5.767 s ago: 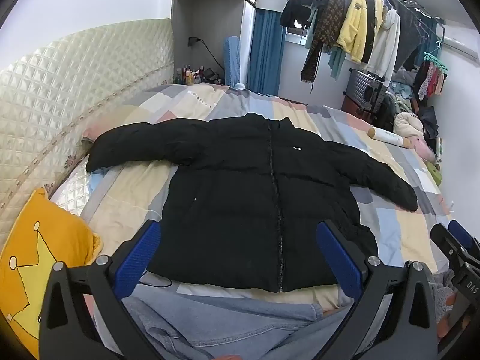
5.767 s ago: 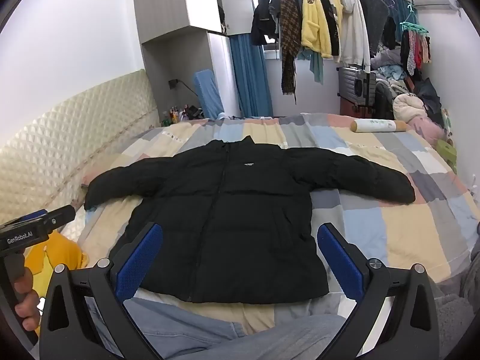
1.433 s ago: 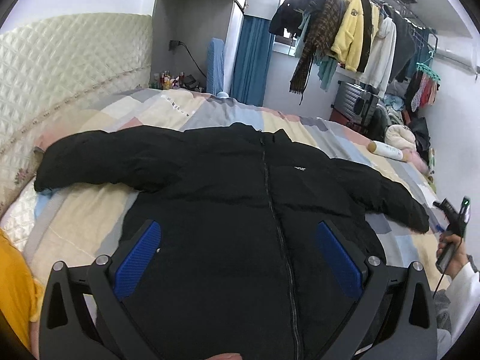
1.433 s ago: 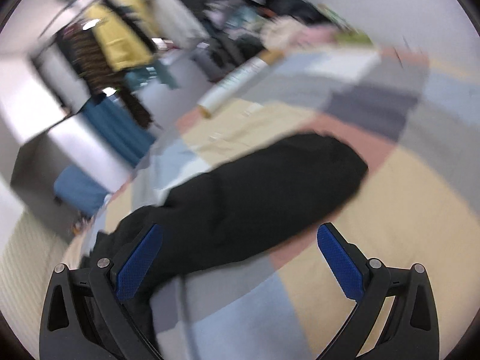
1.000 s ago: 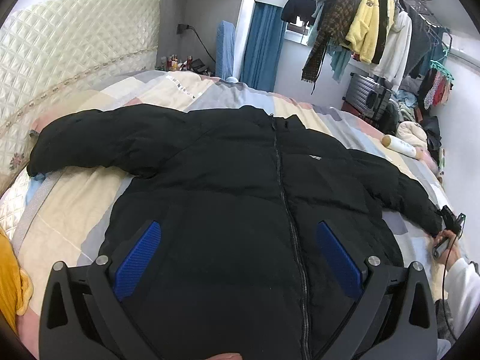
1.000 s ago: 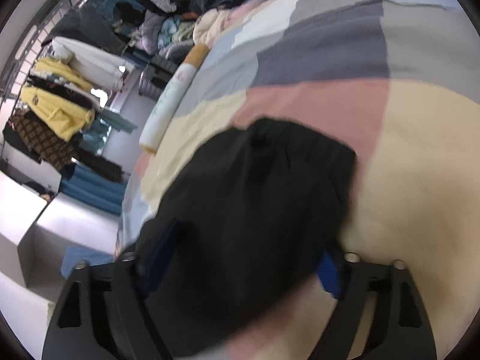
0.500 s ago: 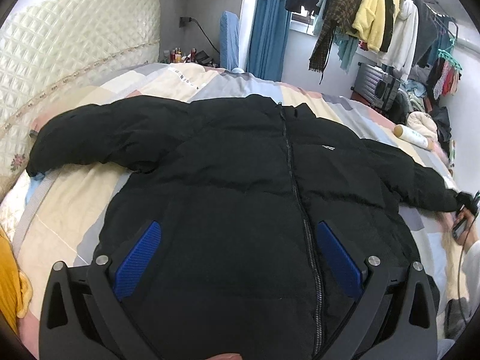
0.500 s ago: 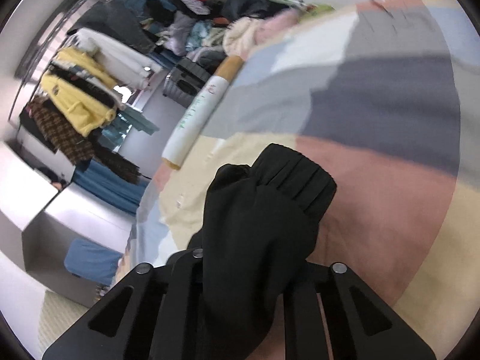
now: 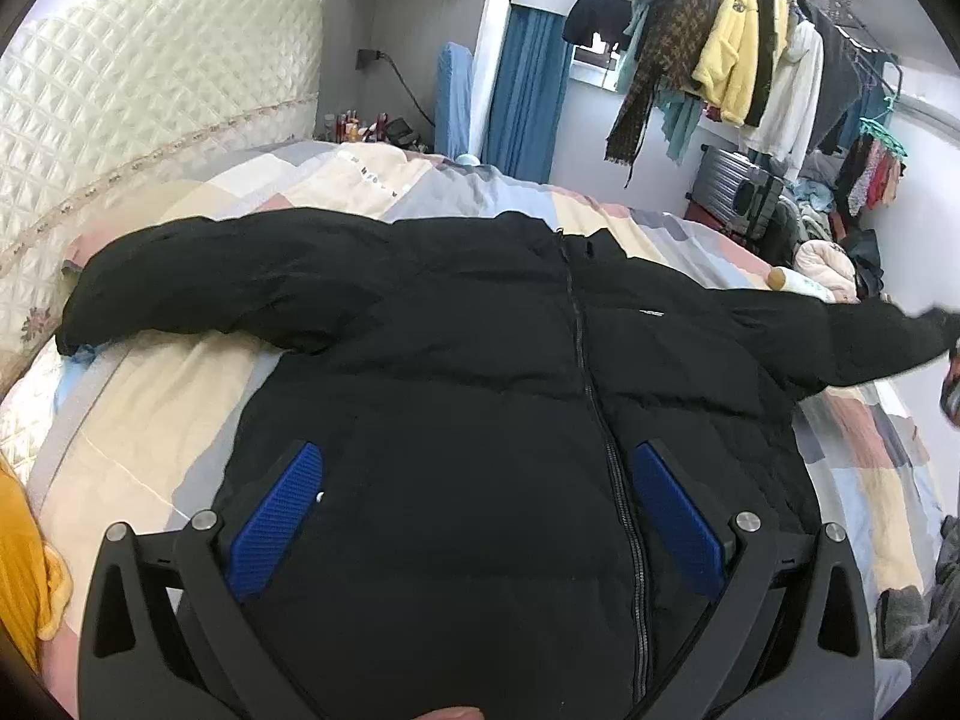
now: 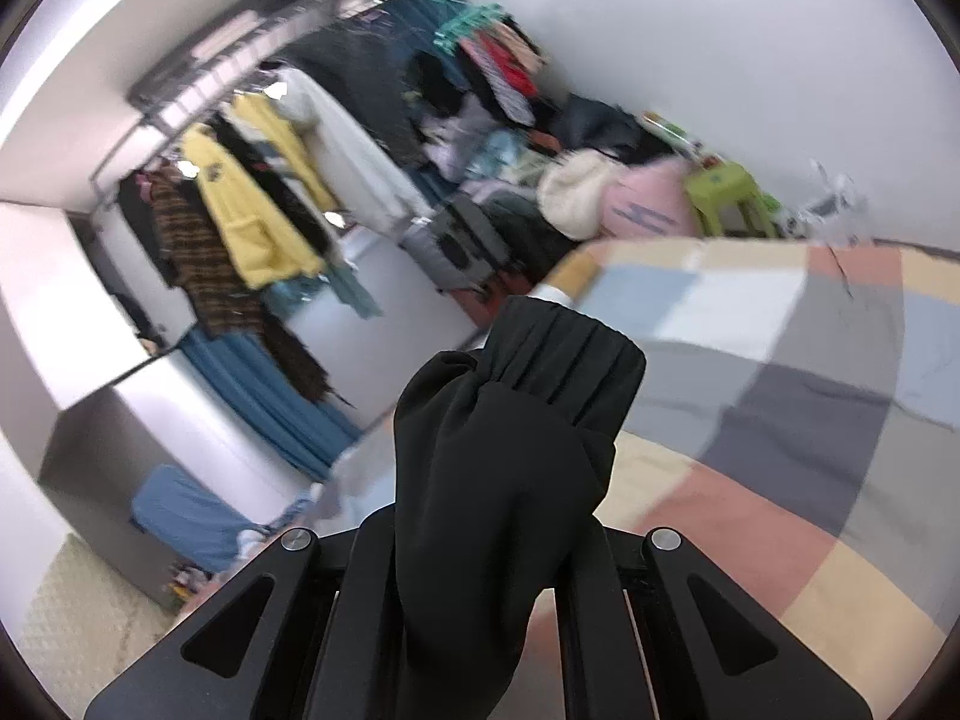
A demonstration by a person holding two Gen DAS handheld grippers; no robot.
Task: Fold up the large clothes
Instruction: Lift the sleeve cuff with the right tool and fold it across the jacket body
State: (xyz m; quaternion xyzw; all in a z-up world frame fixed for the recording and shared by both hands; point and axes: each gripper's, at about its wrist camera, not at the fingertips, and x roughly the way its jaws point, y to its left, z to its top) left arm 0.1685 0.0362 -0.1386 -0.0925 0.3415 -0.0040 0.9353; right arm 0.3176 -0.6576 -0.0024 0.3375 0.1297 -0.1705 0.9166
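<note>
A black puffer jacket (image 9: 492, 372) lies face up on the patchwork bed (image 9: 150, 396), zipper closed, its left sleeve (image 9: 198, 276) spread flat. My left gripper (image 9: 480, 516) is open and empty, hovering over the jacket's lower front. My right gripper (image 10: 480, 546) is shut on the cuff end of the jacket's right sleeve (image 10: 516, 420) and holds it up off the bed. In the left wrist view that sleeve (image 9: 870, 342) is raised at the far right edge.
A quilted headboard (image 9: 120, 120) runs along the left. A yellow cushion (image 9: 18, 564) lies at the near left. A rack of hanging clothes (image 9: 732, 60), a suitcase (image 9: 738, 192) and piled laundry (image 10: 600, 180) stand beyond the bed. A white roll (image 9: 798, 282) lies on the bed's far side.
My right gripper has closed on the sleeve cuff and lifted it off the bed. My left gripper stays open over the jacket, shifted slightly.
</note>
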